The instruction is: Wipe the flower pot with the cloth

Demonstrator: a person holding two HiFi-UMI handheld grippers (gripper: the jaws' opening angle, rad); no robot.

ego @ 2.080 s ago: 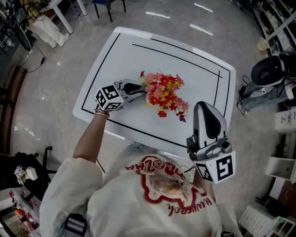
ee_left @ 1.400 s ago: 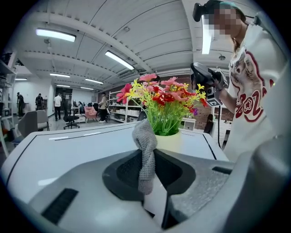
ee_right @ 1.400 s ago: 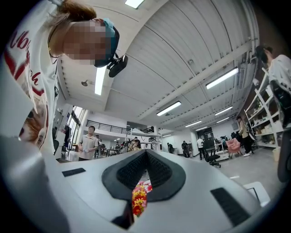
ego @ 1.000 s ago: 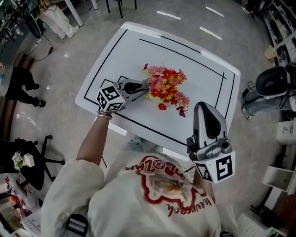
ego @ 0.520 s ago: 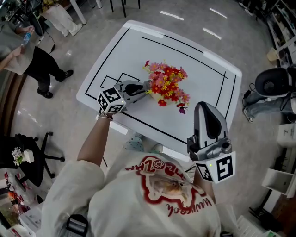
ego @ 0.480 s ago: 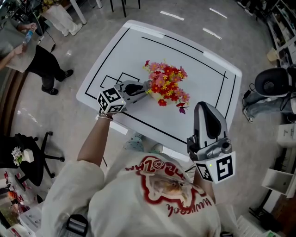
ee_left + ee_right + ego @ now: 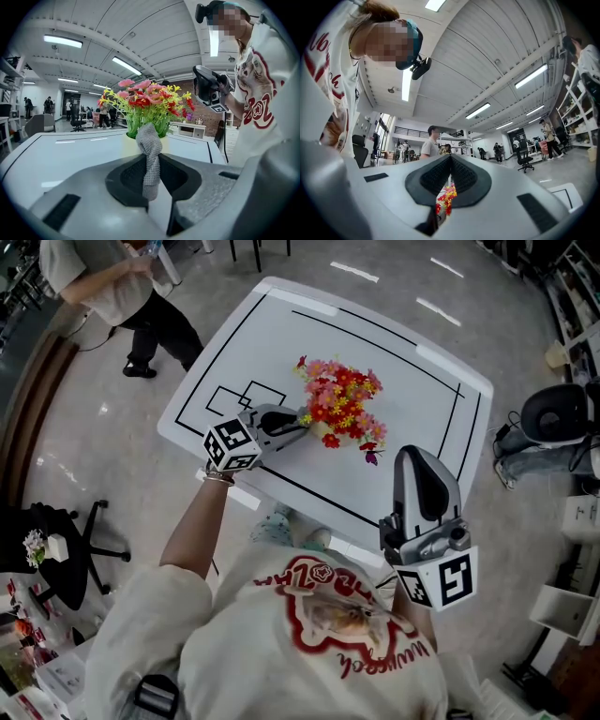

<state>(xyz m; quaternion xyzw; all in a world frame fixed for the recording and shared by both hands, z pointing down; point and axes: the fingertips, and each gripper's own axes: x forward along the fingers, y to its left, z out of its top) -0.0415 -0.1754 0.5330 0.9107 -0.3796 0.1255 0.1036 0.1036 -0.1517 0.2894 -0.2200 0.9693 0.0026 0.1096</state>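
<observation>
The flower pot, pale yellow and topped with red, pink and yellow flowers, stands upright near the middle of the white table, a little toward the table's near edge. In the head view the blooms hide the pot.

The left tongs lie low over the table's near-left part, just inside its black border line, and point at the pot. They are clamped on a grey knitted cloth. The cloth's bunched free end stands up past the tips, directly in front of the pot's wall. Whether the cloth touches the wall cannot be told.

The right tongs are held off the table's near edge, in front of the person's chest, pressed fully together with nothing in them.

Another person stands on the floor beyond the table's far-left corner.
</observation>
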